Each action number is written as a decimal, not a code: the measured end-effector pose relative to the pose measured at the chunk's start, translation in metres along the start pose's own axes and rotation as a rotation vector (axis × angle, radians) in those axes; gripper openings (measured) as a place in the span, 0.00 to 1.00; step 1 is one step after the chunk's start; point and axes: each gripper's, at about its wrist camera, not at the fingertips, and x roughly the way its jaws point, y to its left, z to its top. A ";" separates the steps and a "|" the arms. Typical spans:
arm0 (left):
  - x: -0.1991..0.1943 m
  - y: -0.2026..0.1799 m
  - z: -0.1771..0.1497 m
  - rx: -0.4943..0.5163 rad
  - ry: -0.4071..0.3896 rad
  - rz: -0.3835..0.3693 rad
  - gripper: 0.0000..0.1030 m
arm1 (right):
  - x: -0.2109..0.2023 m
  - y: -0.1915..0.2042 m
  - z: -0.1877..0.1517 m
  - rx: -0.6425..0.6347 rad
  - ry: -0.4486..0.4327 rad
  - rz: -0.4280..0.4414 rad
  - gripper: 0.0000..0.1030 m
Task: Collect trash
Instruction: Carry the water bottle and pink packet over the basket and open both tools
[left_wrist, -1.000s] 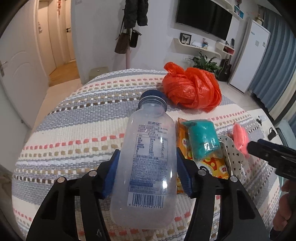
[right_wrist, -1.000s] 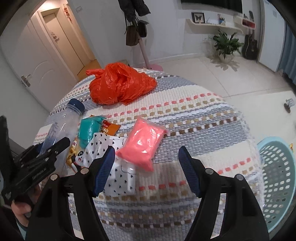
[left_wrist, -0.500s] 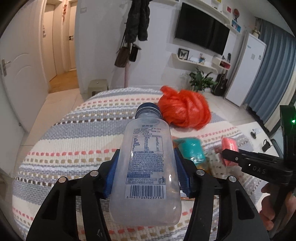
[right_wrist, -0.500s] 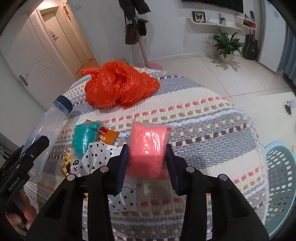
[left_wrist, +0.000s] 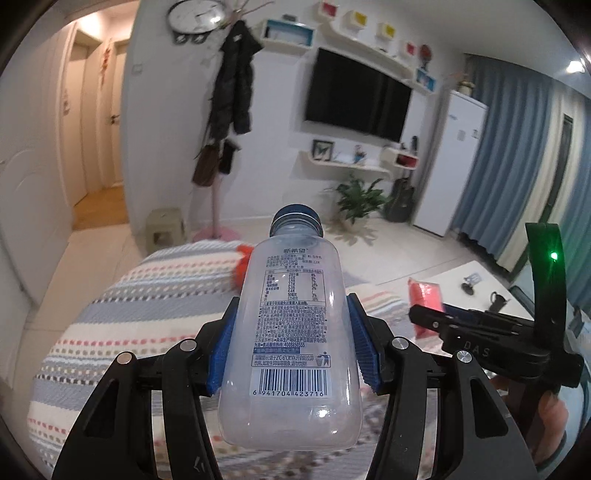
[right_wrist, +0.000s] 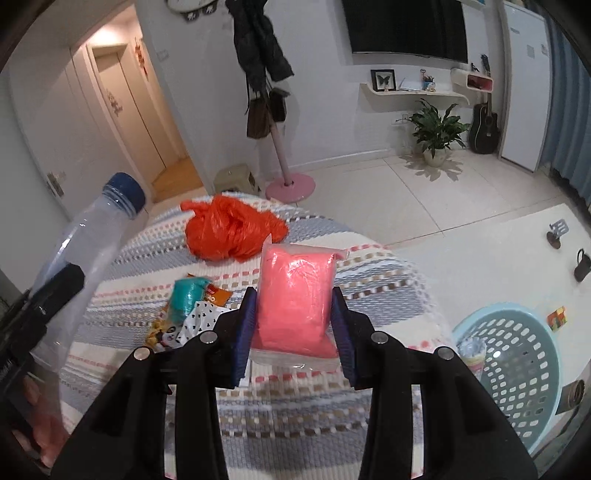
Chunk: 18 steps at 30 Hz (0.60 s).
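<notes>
The left tongs (left_wrist: 291, 343) are clamped on a clear plastic bottle (left_wrist: 293, 332) with a blue cap, and they hold it up in the air above the worktop (left_wrist: 129, 314), which has a striped woven cloth over it. The bottle fills the middle of the left view and hides most of what lies behind it, so only a small bit of the orange bag (left_wrist: 242, 266) peeks out beside it, and that bit is blurry. The right tongs (right_wrist: 293, 332) are clamped on a pink packet (right_wrist: 295, 295), which is also lifted off the worktop. In the left view only the top end of the pink packet shows, because the dark body of the right tongs covers the rest. In the right view the orange bag sits in full sight at the far side of the worktop. Nearer lie a teal packet (right_wrist: 186, 295), an orange wrapper (right_wrist: 218, 293) and a white wrapper with black spots (right_wrist: 201, 317), all piled close together, and the tongs cover part of them. A light blue basket (right_wrist: 517, 354) stands on the floor to the right, cut off by the edge of the view, with something small inside that is hard to make out.
</notes>
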 end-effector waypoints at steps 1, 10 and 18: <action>-0.002 -0.010 0.001 0.012 -0.004 -0.015 0.52 | -0.008 -0.006 0.001 0.012 -0.011 0.003 0.35; 0.001 -0.081 -0.001 0.047 0.040 -0.211 0.52 | -0.070 -0.067 -0.005 0.093 -0.101 -0.039 0.35; 0.027 -0.154 -0.014 0.104 0.107 -0.342 0.52 | -0.108 -0.145 -0.030 0.200 -0.098 -0.096 0.35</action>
